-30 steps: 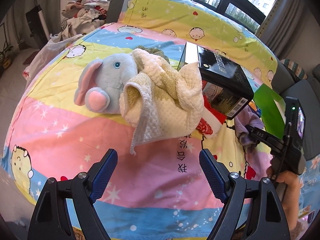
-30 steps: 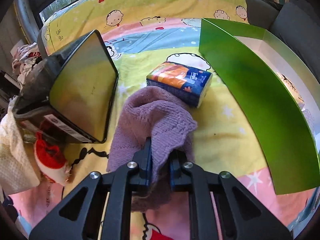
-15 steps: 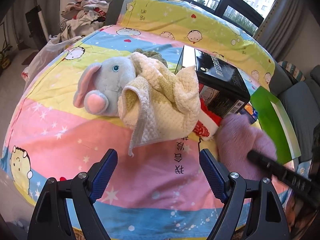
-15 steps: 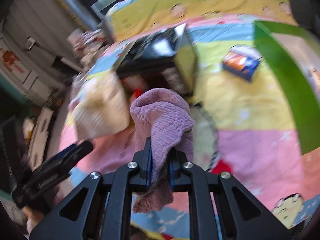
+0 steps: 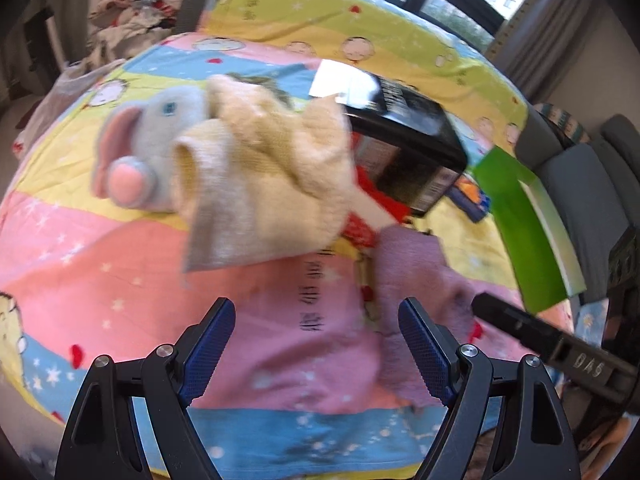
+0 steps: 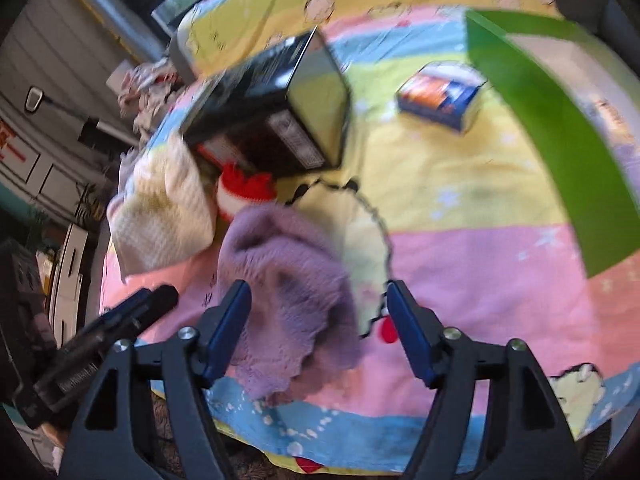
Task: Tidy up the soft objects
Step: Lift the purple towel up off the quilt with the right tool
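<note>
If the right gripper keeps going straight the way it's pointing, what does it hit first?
Most likely the purple knit cloth, lying on the bedspread between the open jaws of the right gripper; depth is unclear through motion blur.

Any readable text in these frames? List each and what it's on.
"9A9" or similar, blurred: on the right tongs' body, seen from the left wrist view.
Chinese characters on the bedspread: blurred, unreadable.
Print on the black box: motion-blurred, unreadable.
Barcode label on the black box: too small to read.
Blue-orange pack: print blurred, unreadable.
Engraving on the left tongs' body: unreadable.
</note>
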`<state>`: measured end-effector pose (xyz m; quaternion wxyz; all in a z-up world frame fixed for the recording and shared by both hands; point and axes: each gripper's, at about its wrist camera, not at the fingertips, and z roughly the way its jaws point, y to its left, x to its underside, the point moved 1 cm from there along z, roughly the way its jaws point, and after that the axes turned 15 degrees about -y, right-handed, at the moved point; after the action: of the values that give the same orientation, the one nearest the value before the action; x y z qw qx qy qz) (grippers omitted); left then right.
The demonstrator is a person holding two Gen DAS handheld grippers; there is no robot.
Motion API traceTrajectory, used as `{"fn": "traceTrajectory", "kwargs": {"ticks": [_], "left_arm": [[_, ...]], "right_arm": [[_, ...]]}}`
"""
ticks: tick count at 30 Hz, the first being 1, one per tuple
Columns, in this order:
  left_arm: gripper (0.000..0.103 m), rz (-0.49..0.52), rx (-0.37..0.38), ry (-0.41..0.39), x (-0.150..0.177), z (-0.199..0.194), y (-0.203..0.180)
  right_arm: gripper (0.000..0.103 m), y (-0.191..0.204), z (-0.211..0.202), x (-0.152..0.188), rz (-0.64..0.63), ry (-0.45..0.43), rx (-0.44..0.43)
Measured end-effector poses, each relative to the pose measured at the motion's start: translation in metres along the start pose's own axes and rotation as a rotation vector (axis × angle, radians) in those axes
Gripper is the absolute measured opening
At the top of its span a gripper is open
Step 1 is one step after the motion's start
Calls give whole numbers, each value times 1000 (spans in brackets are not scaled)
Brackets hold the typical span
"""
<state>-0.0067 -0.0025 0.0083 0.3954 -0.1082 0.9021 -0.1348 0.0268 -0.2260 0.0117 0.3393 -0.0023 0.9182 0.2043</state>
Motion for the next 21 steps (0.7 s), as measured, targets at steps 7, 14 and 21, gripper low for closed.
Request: {"fn": "traceTrajectory", "kwargs": {"ticks": [7,14,21], "left_arm": [[84,26,106,88,14,26,-28],[54,57,121,140,20,47,-44],[35,83,125,135,20,56,-56]], "right_arm": [[75,-1,0,-8,65,-9,-78],[75,-2,35,0,91,91,-104],[71,-4,53,8,130,121,-102]]}}
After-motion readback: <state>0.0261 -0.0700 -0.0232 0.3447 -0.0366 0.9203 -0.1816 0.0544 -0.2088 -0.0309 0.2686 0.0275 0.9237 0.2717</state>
